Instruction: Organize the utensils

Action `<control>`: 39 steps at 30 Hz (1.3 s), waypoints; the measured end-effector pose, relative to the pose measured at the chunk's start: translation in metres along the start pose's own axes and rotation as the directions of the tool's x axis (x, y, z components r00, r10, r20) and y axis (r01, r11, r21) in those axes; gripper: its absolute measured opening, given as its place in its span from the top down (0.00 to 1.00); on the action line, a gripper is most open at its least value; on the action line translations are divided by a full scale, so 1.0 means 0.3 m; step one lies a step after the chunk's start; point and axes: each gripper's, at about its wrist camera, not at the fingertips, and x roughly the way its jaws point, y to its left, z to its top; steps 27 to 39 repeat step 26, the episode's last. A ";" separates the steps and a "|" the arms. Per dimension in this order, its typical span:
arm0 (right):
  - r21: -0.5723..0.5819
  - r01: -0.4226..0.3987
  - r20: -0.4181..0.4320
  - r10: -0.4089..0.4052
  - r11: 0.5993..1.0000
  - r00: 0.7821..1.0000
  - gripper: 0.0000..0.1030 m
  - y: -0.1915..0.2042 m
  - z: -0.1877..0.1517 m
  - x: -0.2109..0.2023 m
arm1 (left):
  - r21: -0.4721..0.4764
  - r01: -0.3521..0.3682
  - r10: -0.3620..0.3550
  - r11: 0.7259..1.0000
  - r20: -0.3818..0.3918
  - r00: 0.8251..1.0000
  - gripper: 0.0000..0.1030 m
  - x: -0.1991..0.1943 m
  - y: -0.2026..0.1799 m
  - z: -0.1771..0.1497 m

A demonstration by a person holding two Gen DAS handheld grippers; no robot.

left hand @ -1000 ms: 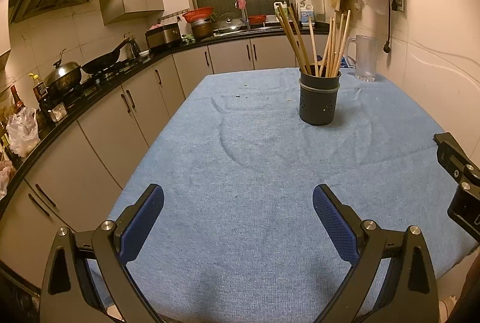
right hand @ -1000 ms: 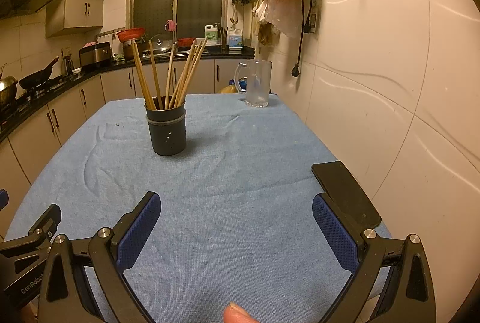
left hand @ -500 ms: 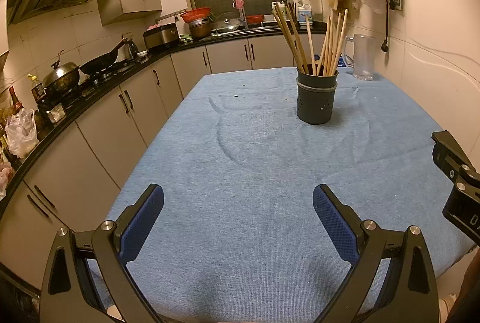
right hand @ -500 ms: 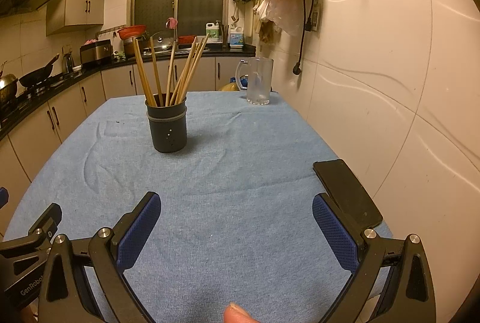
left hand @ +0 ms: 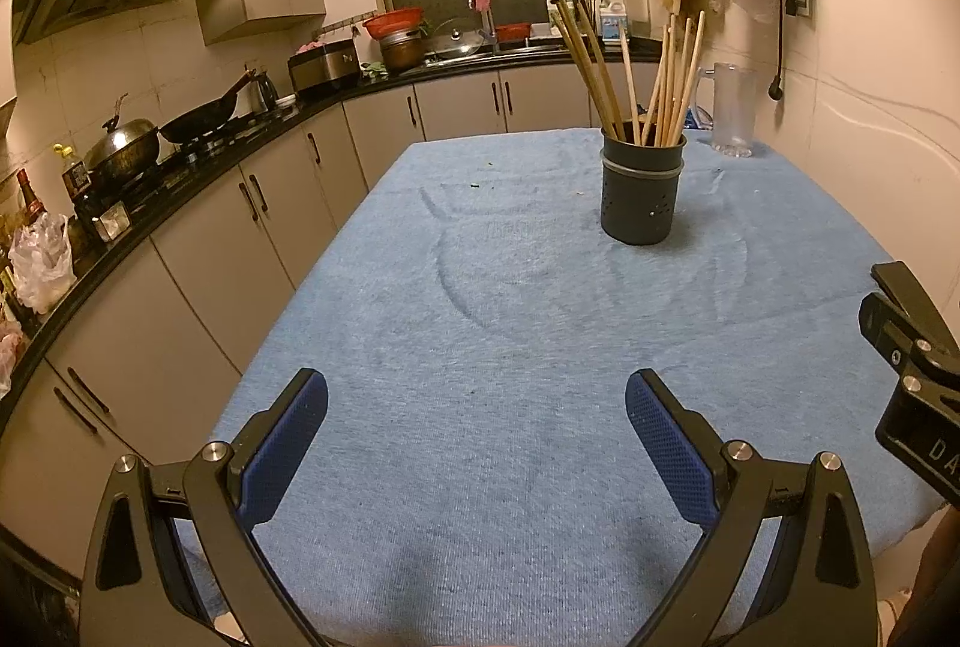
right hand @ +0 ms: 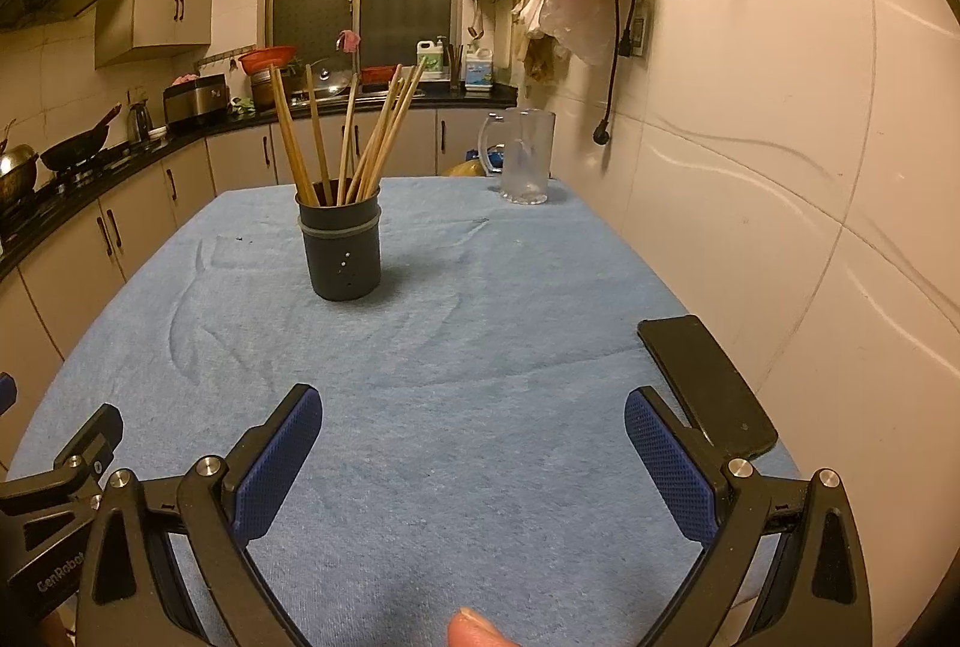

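**Chopsticks standing in a dark holder on the blue-covered surface**

A dark grey, round holder stands upright toward the far half of the surface, which is draped in a light blue, towel-like cloth. The holder has a pale band around it just below the rim and a few small holes in its lower wall. A bundle of long, light wooden chopsticks sticks out of it, fanning apart: some lean left, the rest lean right, their tips well above the rim. In the right wrist view the same holder sits left of centre with the chopsticks spread in a similar fan.

The left hand-held gripper hovers over the near edge of the cloth with its blue-padded fingers wide apart and nothing between them. The right hand-held gripper is likewise spread wide and empty, over the near part of the cloth, well apart from the holder. Part of the right tool's black body shows at the right edge of the left view.

A clear glass pitcher stands at the far right corner of the surface, beyond the holder. A black phone lies flat by the right edge, just beside the right gripper's outer finger. A thumb tip shows at the bottom of the right view.
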 end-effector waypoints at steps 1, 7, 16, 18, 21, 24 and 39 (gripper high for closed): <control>-0.001 -0.001 -0.003 0.001 1.000 1.000 0.01 0.001 0.002 0.006 | 0.000 0.000 0.000 1.000 -0.001 1.000 0.04 0.005 0.000 0.003; 0.006 0.009 -0.028 -0.008 1.000 1.000 0.01 0.007 0.016 0.052 | -0.008 0.001 -0.001 1.000 -0.020 1.000 0.04 0.058 0.023 0.023; 0.028 0.053 -0.156 -0.048 0.998 0.987 0.01 -0.113 0.098 0.316 | -0.022 -0.039 0.036 0.999 -0.129 0.991 0.04 0.285 0.104 0.071; 0.008 0.072 -0.201 -0.069 0.997 0.977 0.01 -0.155 0.105 0.411 | -0.030 -0.060 0.054 0.998 -0.167 0.984 0.04 0.359 0.142 0.077; 0.028 0.059 -0.266 -0.049 0.998 0.963 0.01 -0.211 0.099 0.514 | -0.049 -0.099 0.086 0.994 -0.226 0.970 0.04 0.459 0.199 0.087; 0.055 0.035 -0.320 -0.016 0.998 0.947 0.01 -0.236 0.080 0.594 | -0.060 -0.090 0.069 0.994 -0.287 0.955 0.04 0.545 0.239 0.090; 0.056 0.030 -0.336 -0.009 0.998 0.942 0.01 -0.228 0.066 0.619 | -0.055 -0.068 0.048 0.996 -0.313 0.948 0.04 0.584 0.247 0.076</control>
